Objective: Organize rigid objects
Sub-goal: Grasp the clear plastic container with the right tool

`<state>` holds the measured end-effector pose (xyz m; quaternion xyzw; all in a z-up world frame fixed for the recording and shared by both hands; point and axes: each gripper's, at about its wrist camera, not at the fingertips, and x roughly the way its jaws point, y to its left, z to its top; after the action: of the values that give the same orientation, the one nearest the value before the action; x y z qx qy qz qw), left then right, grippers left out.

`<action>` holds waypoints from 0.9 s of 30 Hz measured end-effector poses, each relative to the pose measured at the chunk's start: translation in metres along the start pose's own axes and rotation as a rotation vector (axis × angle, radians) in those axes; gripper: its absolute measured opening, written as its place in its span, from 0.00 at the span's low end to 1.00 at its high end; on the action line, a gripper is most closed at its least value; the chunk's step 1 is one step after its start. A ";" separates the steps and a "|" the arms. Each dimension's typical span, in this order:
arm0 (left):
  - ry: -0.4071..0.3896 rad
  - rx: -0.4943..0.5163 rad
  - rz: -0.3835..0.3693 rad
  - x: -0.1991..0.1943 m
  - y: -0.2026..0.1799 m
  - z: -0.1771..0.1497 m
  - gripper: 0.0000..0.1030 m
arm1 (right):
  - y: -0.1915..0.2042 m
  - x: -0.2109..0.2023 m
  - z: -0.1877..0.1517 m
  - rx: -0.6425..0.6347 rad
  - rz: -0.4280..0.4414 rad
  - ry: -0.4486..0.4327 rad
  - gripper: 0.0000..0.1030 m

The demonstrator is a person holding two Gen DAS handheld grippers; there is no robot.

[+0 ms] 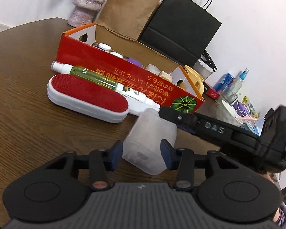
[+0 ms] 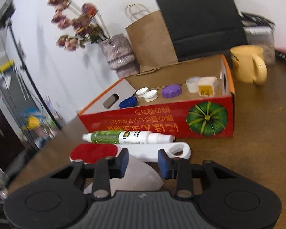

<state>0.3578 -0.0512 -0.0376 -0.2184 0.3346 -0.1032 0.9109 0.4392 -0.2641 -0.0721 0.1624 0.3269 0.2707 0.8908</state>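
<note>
translucent plastic container [image 1: 148,145] on the brown desk [image 1: 28,129], pinched by left tongs [image 1: 142,153] and right tongs [image 2: 143,164], beside red lint brush [image 1: 89,93] and spray bottle [image 1: 97,79] before red cardboard box [image 1: 135,76]

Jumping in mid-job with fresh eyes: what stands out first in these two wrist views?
The red pumpkin-print box dominates the middle of the brown table, open on top, with loose caps, a purple lid and a small white container lying inside. Against its front side lie a green spray bottle and a red-faced lint brush. Nearest the cameras, a frosted plastic container sits between the left gripper fingers.
</note>
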 end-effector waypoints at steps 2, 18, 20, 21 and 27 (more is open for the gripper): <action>0.007 -0.017 -0.006 -0.002 0.003 0.001 0.41 | -0.003 -0.008 -0.005 0.050 0.027 0.005 0.20; 0.027 0.054 -0.066 -0.079 0.024 -0.036 0.25 | 0.064 -0.117 -0.116 0.168 0.068 -0.003 0.15; 0.034 0.072 -0.073 -0.085 0.024 -0.040 0.30 | 0.067 -0.122 -0.120 0.171 0.060 -0.005 0.15; 0.037 0.090 -0.075 -0.088 0.023 -0.043 0.32 | 0.069 -0.123 -0.121 0.167 0.052 -0.005 0.16; 0.063 0.072 -0.108 -0.092 0.029 -0.051 0.40 | 0.073 -0.123 -0.125 0.179 0.029 -0.017 0.19</action>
<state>0.2558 -0.0118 -0.0336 -0.1998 0.3468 -0.1708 0.9004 0.2493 -0.2642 -0.0686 0.2485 0.3396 0.2519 0.8715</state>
